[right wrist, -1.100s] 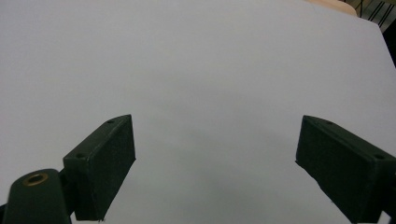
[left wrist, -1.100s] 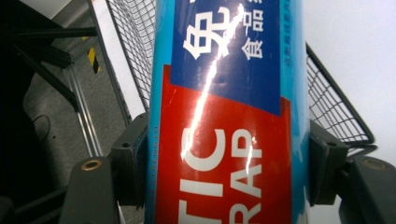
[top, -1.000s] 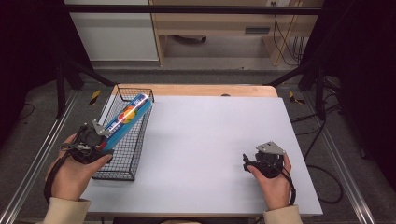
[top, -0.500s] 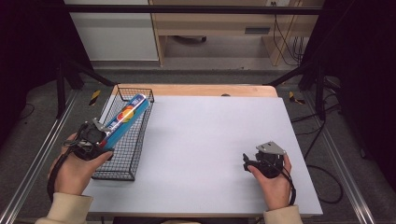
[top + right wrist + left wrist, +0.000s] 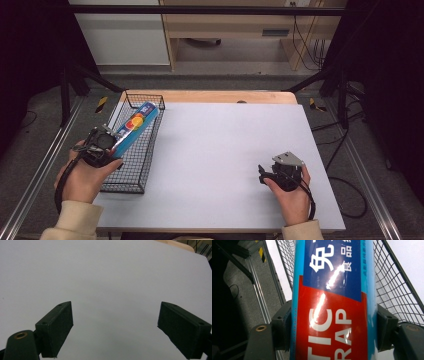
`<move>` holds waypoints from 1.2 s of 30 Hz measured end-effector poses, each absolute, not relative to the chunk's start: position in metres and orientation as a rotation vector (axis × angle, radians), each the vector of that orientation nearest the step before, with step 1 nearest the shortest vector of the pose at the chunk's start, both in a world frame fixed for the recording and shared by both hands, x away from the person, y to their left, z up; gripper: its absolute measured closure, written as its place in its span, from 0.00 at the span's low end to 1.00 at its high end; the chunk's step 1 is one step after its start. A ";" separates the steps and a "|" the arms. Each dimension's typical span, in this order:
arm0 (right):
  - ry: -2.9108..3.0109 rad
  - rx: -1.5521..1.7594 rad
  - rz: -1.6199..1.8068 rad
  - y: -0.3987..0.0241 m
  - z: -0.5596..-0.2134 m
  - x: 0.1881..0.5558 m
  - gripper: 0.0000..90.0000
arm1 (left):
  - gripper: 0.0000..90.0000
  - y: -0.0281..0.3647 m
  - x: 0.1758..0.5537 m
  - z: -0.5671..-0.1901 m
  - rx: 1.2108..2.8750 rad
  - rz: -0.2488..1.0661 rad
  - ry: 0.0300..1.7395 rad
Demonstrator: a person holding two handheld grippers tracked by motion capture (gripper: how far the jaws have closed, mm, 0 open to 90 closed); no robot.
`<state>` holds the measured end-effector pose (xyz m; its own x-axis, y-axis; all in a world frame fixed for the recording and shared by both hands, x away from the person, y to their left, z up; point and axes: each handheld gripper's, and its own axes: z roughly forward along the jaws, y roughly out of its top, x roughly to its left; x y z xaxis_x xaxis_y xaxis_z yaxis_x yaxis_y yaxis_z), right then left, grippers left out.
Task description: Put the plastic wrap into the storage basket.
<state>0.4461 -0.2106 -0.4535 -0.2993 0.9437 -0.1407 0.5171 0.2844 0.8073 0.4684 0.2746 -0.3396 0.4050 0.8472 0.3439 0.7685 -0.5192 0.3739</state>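
While clamped on box [image 5: 134, 127], left gripper [image 5: 102, 145] dips lower over basket [image 5: 131, 186], nearing placement; right gripper [image 5: 264, 174] idles at 4 o'clock, fingers apart.

The wire basket [image 5: 131, 150] walls the table's [image 5: 225, 150] left edge; rightward the surface lies open.

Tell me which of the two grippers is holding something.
The left gripper, clamped on the blue plastic-wrap box over the wire basket; the right gripper is open.

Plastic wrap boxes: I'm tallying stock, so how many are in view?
1. The plastic wrap box is clamped in the left tool, slanting over the wire basket at the table's left edge. The basket floor beneath the box is partly hidden.
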 end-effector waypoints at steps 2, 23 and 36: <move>1.932 1.298 0.878 -0.210 -0.453 0.446 0.15 | 0.36 0.273 0.468 -0.338 2.508 0.763 1.463; 1.961 1.271 0.906 -0.207 -0.451 0.447 0.15 | 0.36 0.261 0.478 -0.346 2.585 0.802 1.582; 1.971 1.270 0.907 -0.206 -0.451 0.447 0.15 | 0.36 0.261 0.478 -0.353 2.602 0.786 1.627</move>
<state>0.4473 -0.2058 -0.4515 -0.3474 0.9286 -0.1302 0.5048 0.3022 0.8086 0.4775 0.2610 -0.3530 0.3494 0.8372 0.4206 0.8500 -0.4721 0.2336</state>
